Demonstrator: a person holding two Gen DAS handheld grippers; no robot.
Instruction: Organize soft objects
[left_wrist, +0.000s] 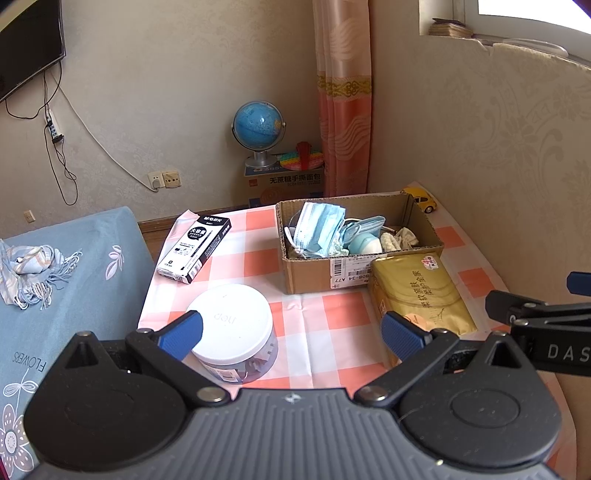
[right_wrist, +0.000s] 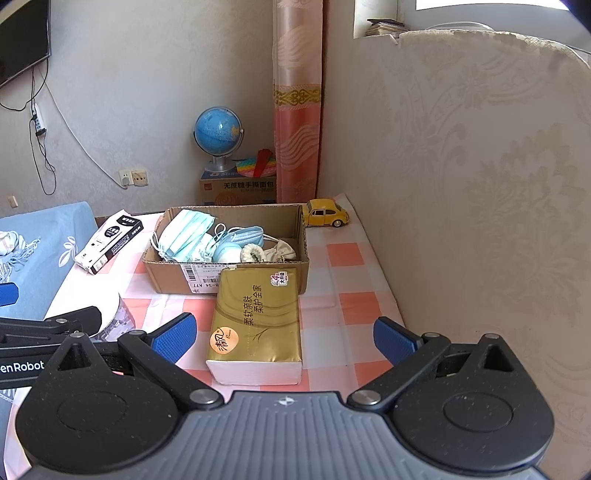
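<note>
1. On the far left, off the table: a crumpled pale blue-and-white fringed scarf (left_wrist: 27, 271) lying on a blue flowered cover (left_wrist: 74, 258); whole in the left wrist view, only its edge in the right wrist view.
2. On the left of the pink-and-white checked tablecloth (left_wrist: 325, 332): a black-and-white oblong carton (left_wrist: 194, 248), long axis running from near-left to far-right.
3. Nearer, a round clear plastic tub with a white lid (left_wrist: 232, 326), upright; fully shown in the left wrist view, barely a sliver in the right.
4. Left gripper (left_wrist: 291, 334): spread wide, blue pads apart, gripping nothing, hovering near the tub.
5. Mid-table, farther back: an open brown cardboard box (right_wrist: 229, 282) holding light blue face masks (right_wrist: 188, 229), a pale blue rounded item (right_wrist: 226, 250), a white fluffy ring (right_wrist: 251, 254) and a beige cloth pouch (right_wrist: 282, 249).
6. Touching the box's near wall: a gold rectangular tissue pack (right_wrist: 258, 321), flat, long axis near to far, printed characters running along it; full face clear in the right wrist view, slanted and partly hidden in the left.
7. Right gripper (right_wrist: 286, 338): spread wide, holding nothing, pads either side of the pack's near end, apart from it.
8. Far right corner: a yellow toy car (right_wrist: 325, 214), side-on in the right wrist view, just a part in the left.
</note>
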